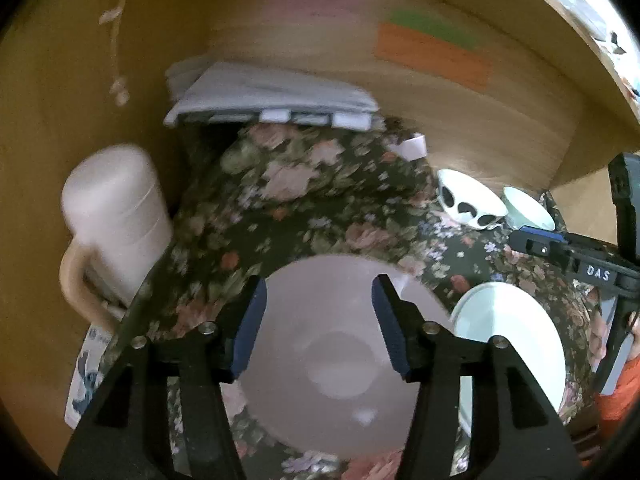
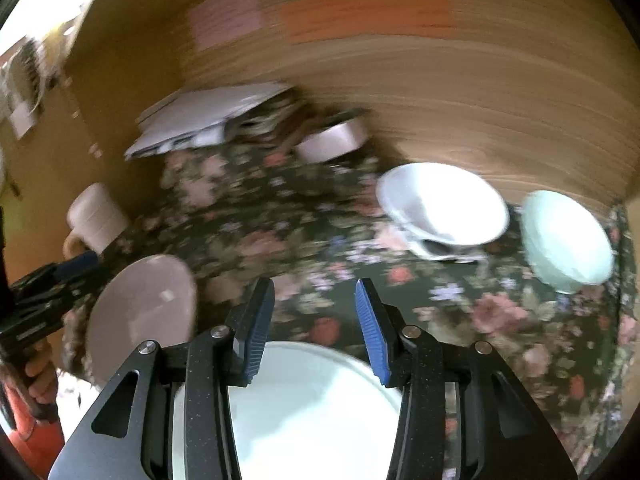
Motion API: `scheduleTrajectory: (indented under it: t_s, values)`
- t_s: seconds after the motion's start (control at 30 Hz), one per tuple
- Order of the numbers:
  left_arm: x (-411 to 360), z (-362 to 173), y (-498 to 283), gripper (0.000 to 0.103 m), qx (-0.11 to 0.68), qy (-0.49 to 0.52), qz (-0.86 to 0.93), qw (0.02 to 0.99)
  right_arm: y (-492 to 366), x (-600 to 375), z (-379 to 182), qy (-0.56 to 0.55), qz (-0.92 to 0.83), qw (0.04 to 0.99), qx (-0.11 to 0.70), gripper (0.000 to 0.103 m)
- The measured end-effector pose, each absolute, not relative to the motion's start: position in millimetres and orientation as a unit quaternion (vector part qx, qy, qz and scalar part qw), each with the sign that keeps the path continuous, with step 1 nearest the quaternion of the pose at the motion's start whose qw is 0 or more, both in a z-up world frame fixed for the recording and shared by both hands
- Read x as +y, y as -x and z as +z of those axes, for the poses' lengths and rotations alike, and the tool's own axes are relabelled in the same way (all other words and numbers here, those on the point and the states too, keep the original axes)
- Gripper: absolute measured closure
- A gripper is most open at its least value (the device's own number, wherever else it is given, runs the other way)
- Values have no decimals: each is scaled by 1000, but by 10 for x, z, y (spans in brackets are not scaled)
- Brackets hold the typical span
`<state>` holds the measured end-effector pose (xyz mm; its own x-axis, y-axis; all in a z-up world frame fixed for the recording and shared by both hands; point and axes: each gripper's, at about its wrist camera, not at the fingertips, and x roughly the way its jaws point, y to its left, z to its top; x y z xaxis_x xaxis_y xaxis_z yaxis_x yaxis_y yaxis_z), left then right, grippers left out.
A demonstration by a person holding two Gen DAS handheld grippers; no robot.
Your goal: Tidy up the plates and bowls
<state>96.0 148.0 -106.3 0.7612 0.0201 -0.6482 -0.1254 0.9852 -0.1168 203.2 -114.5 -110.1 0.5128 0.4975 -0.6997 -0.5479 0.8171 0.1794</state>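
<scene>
The left hand-held gripper (image 1: 318,324) hung over a pink plate (image 1: 332,360) w/ its jaws parted; nothing sat between the blue pads (image 1: 250,332), and neither pad pressed on the plate. The plate lay flat on a floral cloth (image 1: 304,200) covering the tabletop. At about 3 o'clock from it, just beside and seemingly overlapping its edge, lay a pale green plate (image 1: 516,344). Further off, approx. 1 o'clock, stood a white bowl w/ black spots (image 1: 468,202), and right next to that a pale green bowl (image 1: 528,208). A pink mug (image 1: 116,224) stood at 10 o'clock, near the cloth's edge, and a folded grey cloth (image 1: 272,96) lay at 12 o'clock against the wooden back wall (image 1: 480,128).

In the right wrist view, the right hand-held gripper (image 2: 314,328) was also parted, narrower, w/ nothing between its pads; it hovered above the far rim of the pale green plate (image 2: 312,408). The pink plate (image 2: 140,312) showed at 9 o'clock, the spotted bowl (image 2: 444,208) at 1 o'clock, the green bowl (image 2: 568,240) at 2 o'clock. This view was badly blurred. A person's fingers (image 2: 38,376) and an orange sleeve (image 2: 36,440) showed at approx. 8 o'clock, gripping the other tool's handle.
</scene>
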Motion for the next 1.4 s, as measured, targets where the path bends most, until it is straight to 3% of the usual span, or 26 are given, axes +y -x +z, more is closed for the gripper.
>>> scheduleTrajectory:
  t_s: [0.6,1.07,1.27,1.37,1.4]
  values:
    - [755,-863,-1983,31,350,23,-4,936,-2944,-1937,-1378,-35,212,874,435,64]
    - [409,-1063,-2825,30,401,-10,-22,916,-3444,-1815,-1708,-32,201,856,475,64]
    - [347,-1201,-2991,30,421,-10,-30,907,-3514,-1717,-1824,-25,204,850,484,59]
    - [310,-1257,-3025,30,426,-15,-33,904,-3530,-1682,-1881,-16,212,844,493,65]
    - [299,-1270,-3031,30,428,-17,-35,903,-3533,-1665,-1899,-9,214,842,495,71]
